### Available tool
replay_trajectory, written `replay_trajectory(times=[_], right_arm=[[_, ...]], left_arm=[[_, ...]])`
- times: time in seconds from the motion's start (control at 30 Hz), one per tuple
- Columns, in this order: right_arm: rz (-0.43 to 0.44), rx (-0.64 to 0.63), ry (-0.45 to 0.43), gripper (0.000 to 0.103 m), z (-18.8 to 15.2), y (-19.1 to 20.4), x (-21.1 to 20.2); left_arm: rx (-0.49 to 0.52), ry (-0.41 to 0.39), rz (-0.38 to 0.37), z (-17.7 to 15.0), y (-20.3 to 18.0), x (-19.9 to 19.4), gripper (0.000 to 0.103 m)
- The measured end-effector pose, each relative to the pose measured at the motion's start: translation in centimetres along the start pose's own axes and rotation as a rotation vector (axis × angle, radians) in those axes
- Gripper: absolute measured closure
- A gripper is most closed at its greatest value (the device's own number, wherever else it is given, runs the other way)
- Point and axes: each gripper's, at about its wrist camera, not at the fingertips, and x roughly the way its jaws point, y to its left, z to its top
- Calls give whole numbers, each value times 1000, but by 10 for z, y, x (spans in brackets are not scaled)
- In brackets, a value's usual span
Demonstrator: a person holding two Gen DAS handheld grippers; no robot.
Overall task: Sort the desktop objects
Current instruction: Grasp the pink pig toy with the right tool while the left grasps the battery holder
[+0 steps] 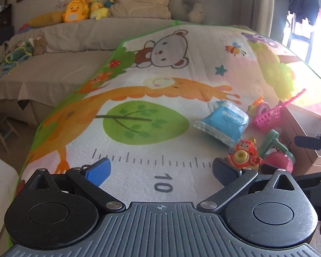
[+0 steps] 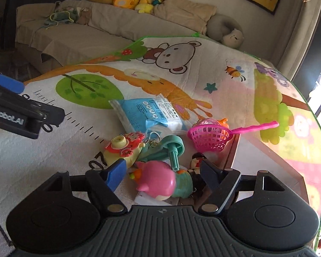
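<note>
A heap of small things lies on the cartoon play mat (image 2: 53, 154): a blue wipes pack (image 2: 147, 113), a pink plastic scoop basket (image 2: 207, 137), a red and yellow keychain toy (image 2: 122, 147), a teal clip (image 2: 171, 147) and a pink round toy (image 2: 156, 180). My right gripper (image 2: 162, 169) stands open around the pink toy, and its pads do not visibly touch it. My left gripper (image 1: 160, 167) is open over the mat's ruler print, with nothing between its fingers. From there the wipes pack (image 1: 222, 122) and keychain toy (image 1: 244, 154) lie to its right.
A brown cardboard box (image 1: 299, 128) stands just right of the heap, its rim (image 2: 235, 145) beside the basket. Behind the mat is a beige sofa (image 1: 64, 64) with plush toys (image 1: 75, 10) and pillows. The mat's green edge (image 1: 53, 111) drops off at the left.
</note>
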Motion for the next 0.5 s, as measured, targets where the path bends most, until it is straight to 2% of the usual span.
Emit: replay_trajectory(times=[0.07, 0.1, 0.17, 0.27, 0.37, 0.4, 0.5], right_arm=[[-3, 9, 22, 32, 0, 1, 15], [14, 22, 40, 40, -1, 1, 19], [41, 48, 38, 41, -7, 2, 13], [198, 39, 25, 42, -20, 4, -20], [285, 12, 11, 42, -38, 6, -56], [274, -4, 7, 42, -44, 8, -66], [162, -16, 0, 45, -60, 6, -83]], left_arm=[[-5, 1, -6, 2, 4, 1, 0], [-1, 4, -12, 2, 5, 1, 0], [13, 7, -39, 2, 4, 1, 0], [38, 13, -81, 1, -3, 4, 0], [55, 37, -121, -1, -14, 9, 0], [60, 45, -126, -2, -18, 10, 0], [83, 55, -146, -8, -28, 10, 0]])
